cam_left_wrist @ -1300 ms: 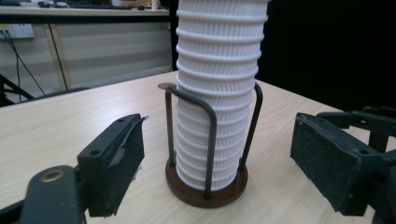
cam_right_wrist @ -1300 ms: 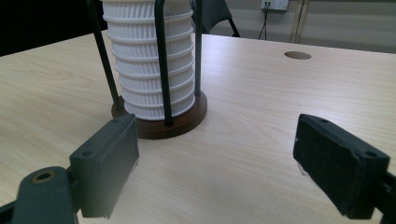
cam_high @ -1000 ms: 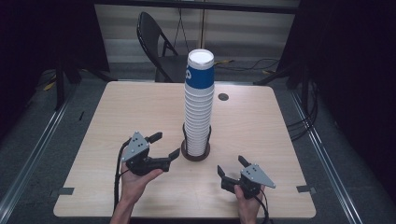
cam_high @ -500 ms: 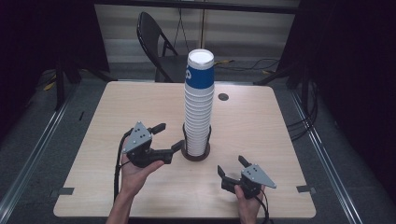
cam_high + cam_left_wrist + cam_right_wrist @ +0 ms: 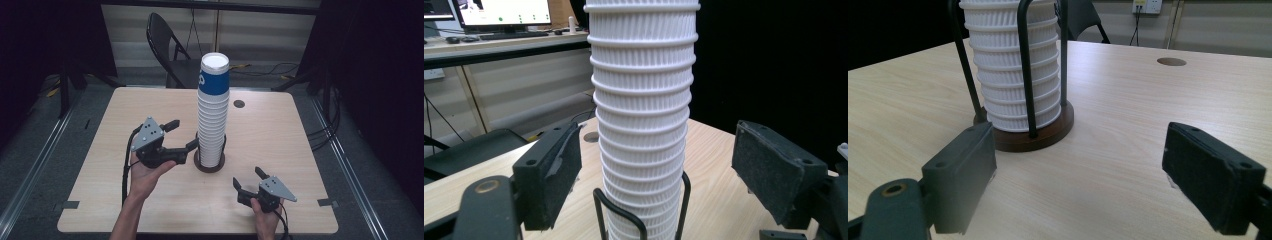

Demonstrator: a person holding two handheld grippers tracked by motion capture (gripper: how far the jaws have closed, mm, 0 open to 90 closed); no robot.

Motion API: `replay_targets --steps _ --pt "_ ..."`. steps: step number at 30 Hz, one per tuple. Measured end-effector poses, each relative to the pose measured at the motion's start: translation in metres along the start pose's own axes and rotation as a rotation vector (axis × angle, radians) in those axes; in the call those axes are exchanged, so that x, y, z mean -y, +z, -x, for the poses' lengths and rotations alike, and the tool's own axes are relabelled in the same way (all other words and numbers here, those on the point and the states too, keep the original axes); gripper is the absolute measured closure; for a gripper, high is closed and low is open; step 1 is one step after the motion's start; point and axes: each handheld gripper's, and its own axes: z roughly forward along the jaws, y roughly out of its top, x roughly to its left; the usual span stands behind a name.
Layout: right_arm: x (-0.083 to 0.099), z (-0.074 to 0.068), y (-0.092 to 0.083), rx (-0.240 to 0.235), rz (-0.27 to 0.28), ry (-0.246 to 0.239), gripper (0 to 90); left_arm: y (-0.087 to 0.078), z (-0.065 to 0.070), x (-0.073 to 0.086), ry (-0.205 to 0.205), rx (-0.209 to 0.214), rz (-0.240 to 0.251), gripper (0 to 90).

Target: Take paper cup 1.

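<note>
A tall stack of white ribbed cups [image 5: 212, 120], topped by a blue cup [image 5: 214, 75], stands in a wire holder with a round dark base [image 5: 209, 164] at the table's middle. My left gripper [image 5: 182, 134] is lifted just left of the stack, open, its near fingertip almost at the cups. In the left gripper view the stack [image 5: 644, 125] rises between the two spread pads [image 5: 551, 172], untouched. My right gripper [image 5: 247, 177] rests open near the front edge, right of the holder. The right gripper view has the base [image 5: 1048, 132] and lower cups [image 5: 1015, 65] ahead and left of its jaws.
The light wooden table [image 5: 280, 130] has a small round hole [image 5: 239, 104] behind the stack. A black folding chair [image 5: 167, 45] stands beyond the far edge. Dark floor and metal rails run along both sides.
My left gripper has risen and moved right toward the cup stack, its jaws now bracketing it. The right gripper has stayed put.
</note>
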Motion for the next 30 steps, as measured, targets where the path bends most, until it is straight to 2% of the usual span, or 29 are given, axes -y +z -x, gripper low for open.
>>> replay_targets --steps 3,8,12,17,19,21,24,27,30 --pt "0.000 0.000 0.000 0.001 0.000 0.000 13.4 0.001 -0.001 -0.005 0.010 0.006 -0.001 20.1" --pt "0.000 0.000 0.000 -0.001 0.000 -0.003 13.4 0.002 -0.004 -0.016 0.011 0.013 0.025 19.7" --pt "0.000 0.000 0.000 0.000 0.001 -0.003 13.4 0.004 -0.005 -0.025 0.028 0.042 0.031 18.0" --pt "0.000 0.000 0.000 0.000 0.001 -0.006 13.4 0.008 -0.006 -0.034 0.015 0.069 0.027 15.4" --pt "0.000 0.000 0.000 0.000 0.002 -0.007 13.4 0.009 -0.007 -0.037 0.028 0.064 0.022 15.6" --pt "0.000 0.000 0.000 0.001 0.001 -0.006 13.4 0.009 -0.008 -0.041 0.038 0.076 0.034 15.5" --pt "0.000 0.000 0.000 0.002 0.003 -0.006 13.4 0.010 -0.011 -0.049 0.037 0.066 0.040 15.4" --pt "0.000 0.000 0.000 0.002 0.004 -0.005 13.4 0.011 -0.015 -0.058 0.021 0.082 0.052 15.9" --pt "0.000 0.000 0.000 0.000 0.004 -0.005 13.4 0.011 -0.016 -0.067 0.031 0.069 0.058 15.9"
